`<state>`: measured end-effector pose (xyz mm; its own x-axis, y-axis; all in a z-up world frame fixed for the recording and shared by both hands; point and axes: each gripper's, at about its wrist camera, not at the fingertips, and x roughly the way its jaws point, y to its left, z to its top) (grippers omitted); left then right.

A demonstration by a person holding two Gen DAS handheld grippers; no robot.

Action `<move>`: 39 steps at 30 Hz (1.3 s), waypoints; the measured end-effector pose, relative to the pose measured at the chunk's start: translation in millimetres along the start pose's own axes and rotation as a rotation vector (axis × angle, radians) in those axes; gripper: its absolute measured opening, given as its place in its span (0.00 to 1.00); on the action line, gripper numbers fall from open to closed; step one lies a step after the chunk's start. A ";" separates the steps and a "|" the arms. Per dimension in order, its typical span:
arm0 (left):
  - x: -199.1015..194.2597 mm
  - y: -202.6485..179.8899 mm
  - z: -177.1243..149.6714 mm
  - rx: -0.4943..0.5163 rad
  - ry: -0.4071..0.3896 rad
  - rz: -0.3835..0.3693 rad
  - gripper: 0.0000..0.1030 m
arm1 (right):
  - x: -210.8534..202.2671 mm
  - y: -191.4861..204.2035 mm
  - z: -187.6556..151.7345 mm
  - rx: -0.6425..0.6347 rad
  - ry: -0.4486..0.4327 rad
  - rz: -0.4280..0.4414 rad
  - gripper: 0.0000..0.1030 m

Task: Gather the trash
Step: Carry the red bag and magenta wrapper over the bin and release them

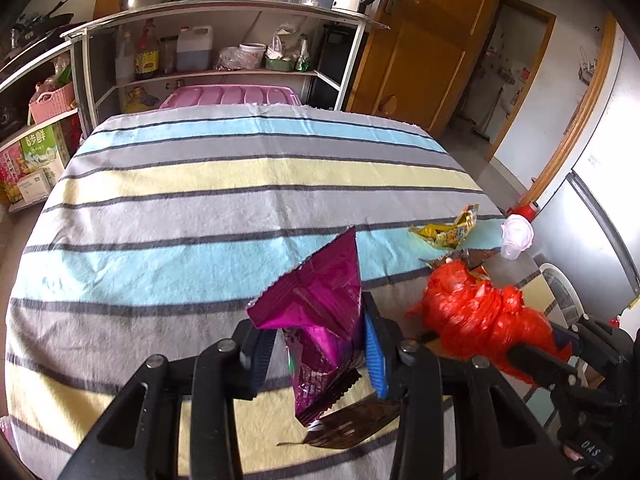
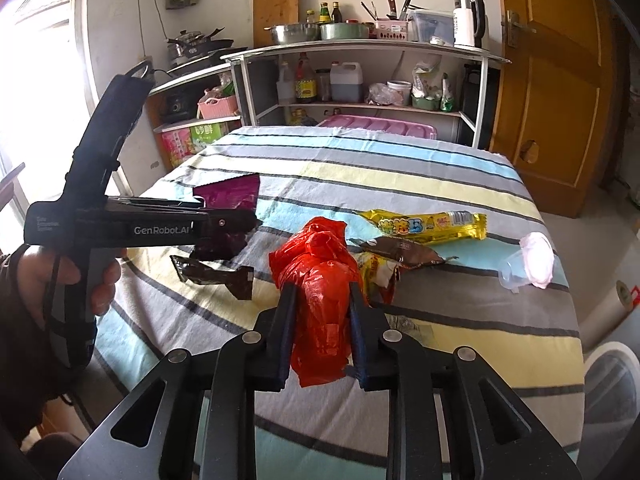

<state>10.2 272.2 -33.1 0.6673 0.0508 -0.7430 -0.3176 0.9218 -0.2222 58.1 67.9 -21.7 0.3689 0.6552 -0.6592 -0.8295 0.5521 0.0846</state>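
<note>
My left gripper (image 1: 318,344) is shut on a crumpled magenta foil wrapper (image 1: 320,300) and holds it above the striped tablecloth (image 1: 200,216). It also shows in the right wrist view (image 2: 228,228) at left with the magenta wrapper (image 2: 234,194). My right gripper (image 2: 322,316) is shut on a red plastic bag (image 2: 320,280), seen at right in the left wrist view (image 1: 476,312). A brown wrapper (image 1: 356,428) lies under the left gripper. A yellow wrapper (image 2: 428,224), another brown wrapper (image 2: 404,254) and a clear plastic cup (image 2: 530,264) lie on the cloth.
A shelf unit (image 2: 360,80) with bottles, pots and a kettle stands behind the table. A pink tub lid (image 2: 380,128) sits at the table's far edge. A wooden door (image 2: 560,100) is at right. A round white bin rim (image 2: 612,372) shows at lower right.
</note>
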 end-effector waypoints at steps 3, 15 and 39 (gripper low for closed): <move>-6.0 0.5 -8.1 -0.006 0.005 0.004 0.40 | -6.2 -1.1 -4.1 0.007 0.005 -0.011 0.24; -42.7 -27.3 -26.6 0.039 -0.046 -0.059 0.40 | -61.2 -23.0 -25.8 0.100 -0.061 -0.078 0.24; -36.4 -172.6 -4.5 0.287 -0.047 -0.273 0.40 | -155.9 -86.6 -50.6 0.271 -0.204 -0.287 0.24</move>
<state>37.7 109.5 29.4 0.7333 -0.1995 -0.6500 0.0720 0.9734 -0.2175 51.2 -108.1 35.9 0.6658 0.5292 -0.5260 -0.5517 0.8238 0.1304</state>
